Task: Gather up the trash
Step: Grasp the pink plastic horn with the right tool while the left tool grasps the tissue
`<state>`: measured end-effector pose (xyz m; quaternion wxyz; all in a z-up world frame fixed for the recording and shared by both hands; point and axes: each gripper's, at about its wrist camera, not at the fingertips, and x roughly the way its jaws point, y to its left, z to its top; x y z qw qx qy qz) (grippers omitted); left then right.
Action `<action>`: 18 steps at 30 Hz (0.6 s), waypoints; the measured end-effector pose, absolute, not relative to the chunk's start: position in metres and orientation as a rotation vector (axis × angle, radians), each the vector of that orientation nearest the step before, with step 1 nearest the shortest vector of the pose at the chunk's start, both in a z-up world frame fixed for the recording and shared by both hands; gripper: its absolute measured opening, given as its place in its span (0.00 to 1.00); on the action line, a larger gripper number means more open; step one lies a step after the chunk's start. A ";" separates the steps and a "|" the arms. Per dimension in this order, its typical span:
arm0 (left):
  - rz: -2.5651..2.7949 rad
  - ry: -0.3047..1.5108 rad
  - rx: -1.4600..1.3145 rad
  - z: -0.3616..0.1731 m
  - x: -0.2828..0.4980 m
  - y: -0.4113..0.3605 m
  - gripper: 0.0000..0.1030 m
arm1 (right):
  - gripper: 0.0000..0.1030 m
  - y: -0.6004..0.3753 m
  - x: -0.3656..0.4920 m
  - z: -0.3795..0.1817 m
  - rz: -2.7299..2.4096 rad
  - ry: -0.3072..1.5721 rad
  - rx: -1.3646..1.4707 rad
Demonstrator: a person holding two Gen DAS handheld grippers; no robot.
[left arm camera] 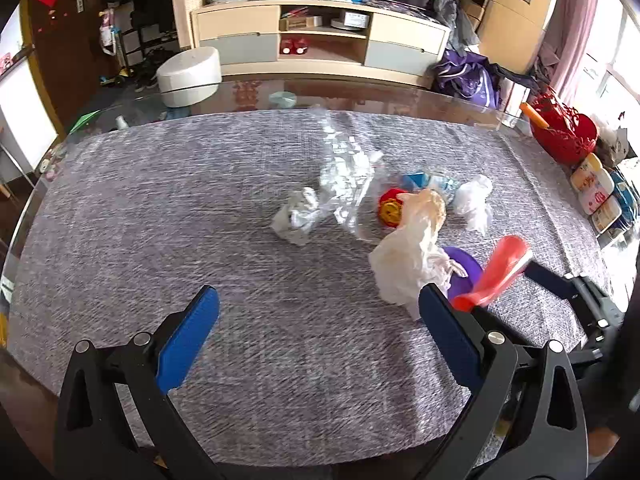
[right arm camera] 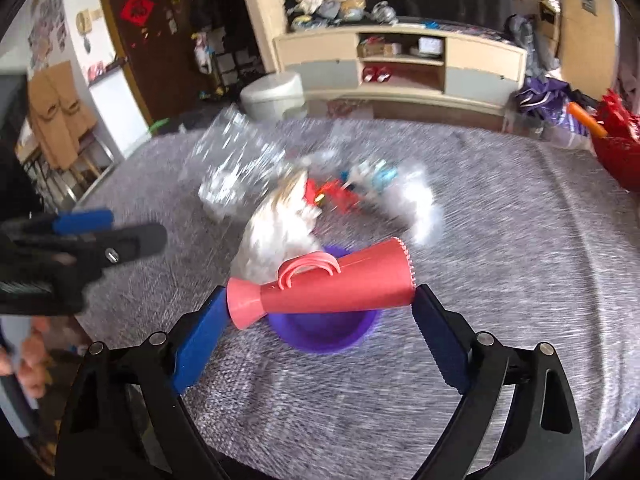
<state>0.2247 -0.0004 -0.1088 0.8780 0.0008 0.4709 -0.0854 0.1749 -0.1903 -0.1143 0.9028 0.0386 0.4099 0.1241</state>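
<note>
My right gripper (right arm camera: 320, 294) is shut on a pink cone-shaped plastic horn (right arm camera: 340, 284), gripped end to end and held just above a purple bowl (right arm camera: 324, 332). In the left wrist view the horn (left arm camera: 500, 272) hangs at the right over the bowl (left arm camera: 464, 268). My left gripper (left arm camera: 316, 308) is open over bare cloth with nothing between its fingers. Trash lies ahead: a cream plastic bag (left arm camera: 412, 252), crumpled white paper (left arm camera: 296, 216), clear plastic wrap (left arm camera: 344, 176), a red and yellow piece (left arm camera: 390, 208), a blue wrapper (left arm camera: 424, 182) and a white tissue (left arm camera: 474, 200).
A grey woven cloth (left arm camera: 180, 208) covers the glass table. A red basket (left arm camera: 564, 132) and some packets (left arm camera: 596, 192) stand at the right edge. A white round stool (left arm camera: 188, 76) and a low cabinet (left arm camera: 320, 36) are beyond the table.
</note>
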 end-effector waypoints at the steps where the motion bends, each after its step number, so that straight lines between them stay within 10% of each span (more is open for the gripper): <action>1: -0.186 0.983 0.004 -0.110 0.226 -0.004 0.92 | 0.89 -0.195 0.175 -0.112 0.246 0.844 0.084; 8: -0.265 0.998 0.030 -0.125 0.234 -0.035 0.79 | 0.89 -0.237 0.179 -0.115 0.150 0.860 0.140; 18: -0.362 1.049 0.019 -0.150 0.249 -0.066 0.12 | 0.89 -0.250 0.176 -0.133 0.147 0.897 0.177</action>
